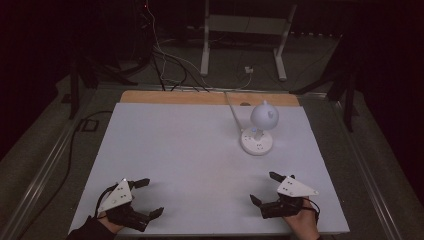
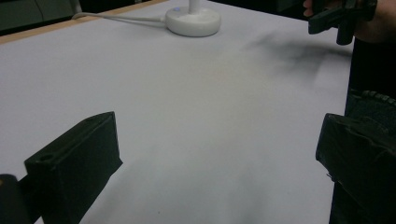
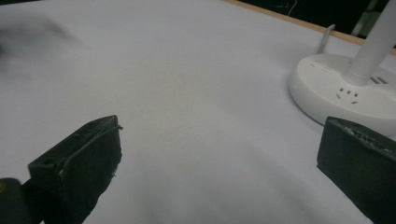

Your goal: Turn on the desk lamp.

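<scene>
A white desk lamp (image 1: 263,120) with a round head stands on a round base (image 1: 256,141) that has power sockets, at the table's back right. Its base (image 3: 341,91) is close ahead in the right gripper view and farther off in the left gripper view (image 2: 193,21). My left gripper (image 1: 148,197) rests open at the front left of the white table top (image 1: 190,160), nothing between its jaws. My right gripper (image 1: 265,187) rests open at the front right, a little short of the lamp base, and holds nothing. The right gripper (image 2: 334,21) also appears at the top right of the left gripper view.
A white cable (image 1: 232,111) runs from the lamp base back over the wooden strip (image 1: 200,98) at the table's far edge. Beyond the table are floor cables (image 1: 165,60) and a white stand's legs (image 1: 245,40). The room around is dark.
</scene>
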`<move>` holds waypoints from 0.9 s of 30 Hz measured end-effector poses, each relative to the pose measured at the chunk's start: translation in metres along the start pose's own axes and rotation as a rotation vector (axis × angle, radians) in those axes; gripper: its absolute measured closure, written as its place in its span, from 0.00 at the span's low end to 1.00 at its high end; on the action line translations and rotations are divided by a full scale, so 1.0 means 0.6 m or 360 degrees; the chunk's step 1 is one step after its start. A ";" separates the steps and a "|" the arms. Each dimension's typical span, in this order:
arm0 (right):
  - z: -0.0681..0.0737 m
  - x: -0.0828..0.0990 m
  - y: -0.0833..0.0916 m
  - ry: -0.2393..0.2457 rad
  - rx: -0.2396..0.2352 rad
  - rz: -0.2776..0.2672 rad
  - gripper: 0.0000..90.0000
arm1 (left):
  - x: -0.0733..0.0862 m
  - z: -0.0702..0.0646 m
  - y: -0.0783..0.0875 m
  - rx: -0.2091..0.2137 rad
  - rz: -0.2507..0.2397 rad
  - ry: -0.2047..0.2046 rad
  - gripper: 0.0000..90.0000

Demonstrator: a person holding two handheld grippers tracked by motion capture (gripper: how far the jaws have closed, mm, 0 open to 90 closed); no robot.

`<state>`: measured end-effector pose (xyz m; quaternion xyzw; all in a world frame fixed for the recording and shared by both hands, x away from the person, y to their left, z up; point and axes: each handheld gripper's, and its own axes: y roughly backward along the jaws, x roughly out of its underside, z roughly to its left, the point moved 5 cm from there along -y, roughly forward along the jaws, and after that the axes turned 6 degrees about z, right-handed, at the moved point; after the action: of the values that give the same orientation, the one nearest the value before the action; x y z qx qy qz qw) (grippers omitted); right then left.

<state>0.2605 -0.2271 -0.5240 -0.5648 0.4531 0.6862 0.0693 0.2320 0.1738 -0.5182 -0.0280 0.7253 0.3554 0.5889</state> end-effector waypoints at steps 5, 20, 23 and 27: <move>0.002 -0.001 0.001 0.0010 -0.0016 0.0010 0.00 | 0.000 0.002 0.001 -0.0005 0.0001 0.0010 0.00; 0.018 -0.006 0.000 -0.0023 -0.0111 0.0077 0.00 | -0.001 0.001 0.004 0.0005 -0.0005 0.0016 0.00; 0.024 -0.008 -0.001 -0.0005 -0.0125 0.0098 0.00 | -0.002 0.000 0.004 0.0011 -0.0012 0.0020 0.00; 0.029 -0.014 0.002 0.0012 -0.0130 0.0107 0.00 | -0.002 -0.001 0.004 0.0016 -0.0009 0.0012 0.00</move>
<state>0.2504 -0.2121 -0.5174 -0.5542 0.4437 0.7039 0.0213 0.2308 0.1750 -0.5158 -0.0285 0.7292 0.3498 0.5874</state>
